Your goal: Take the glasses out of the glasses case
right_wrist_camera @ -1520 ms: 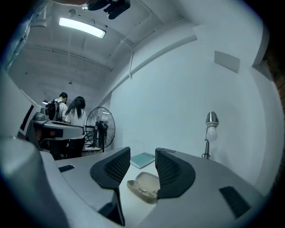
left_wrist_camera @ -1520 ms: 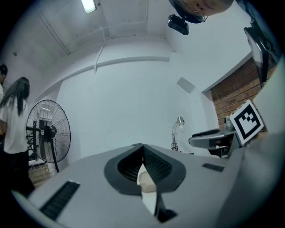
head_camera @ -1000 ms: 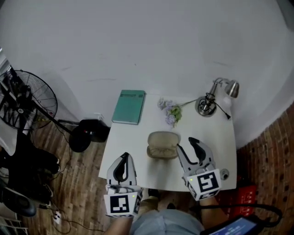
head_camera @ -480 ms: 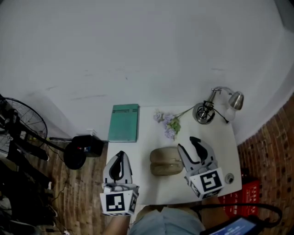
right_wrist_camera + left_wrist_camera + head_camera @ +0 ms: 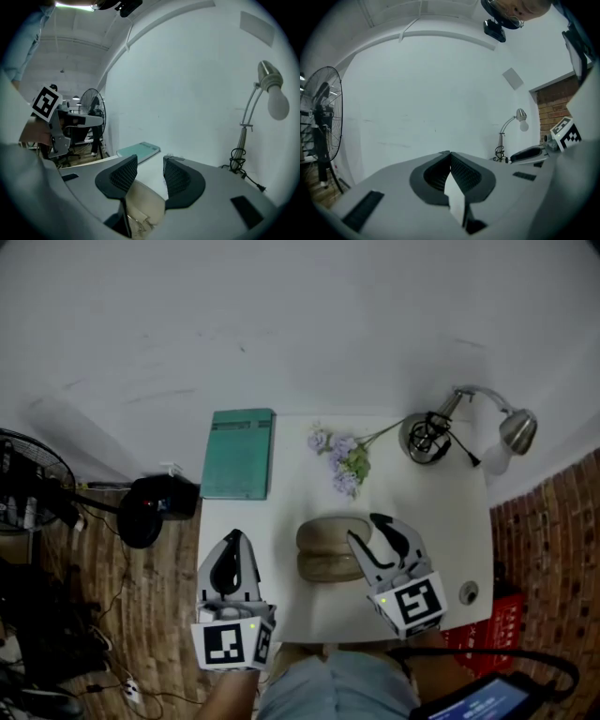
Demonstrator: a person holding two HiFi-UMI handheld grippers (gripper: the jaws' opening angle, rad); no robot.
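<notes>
Left hand-held gripper (image 5: 450, 157), jaws shut and empty, hovers over the counter's (image 5: 281, 512) near-left corner. Right hand-held gripper (image 5: 149, 171) stands open just above the open glasses case (image 5: 326, 549), which lies mid-counter. Judgement: brace the case with the left and lower the right slowly — the glasses inside are barely discernible.

overall: dim, grey and low in contrast in the head view, colours washed out.
wall: the white wall (image 5: 300, 324) takes soft, even light, no hot spots.
table: the table (image 5: 281, 512) reads pale grey, its shadows faint and soft-edged.
floor: the floor (image 5: 84, 615) sinks dark at the left.
light source: a bright ceiling strip (image 5: 75, 5) flares at the top of the right gripper view.
edges: both gripper views are fisheye circles with black corners, and lines bow hard.
focus: the left gripper (image 5: 449, 154) and the right gripper (image 5: 150, 164) go soft close to the lens; the fan (image 5: 321, 108) is a dark silhouette.
</notes>
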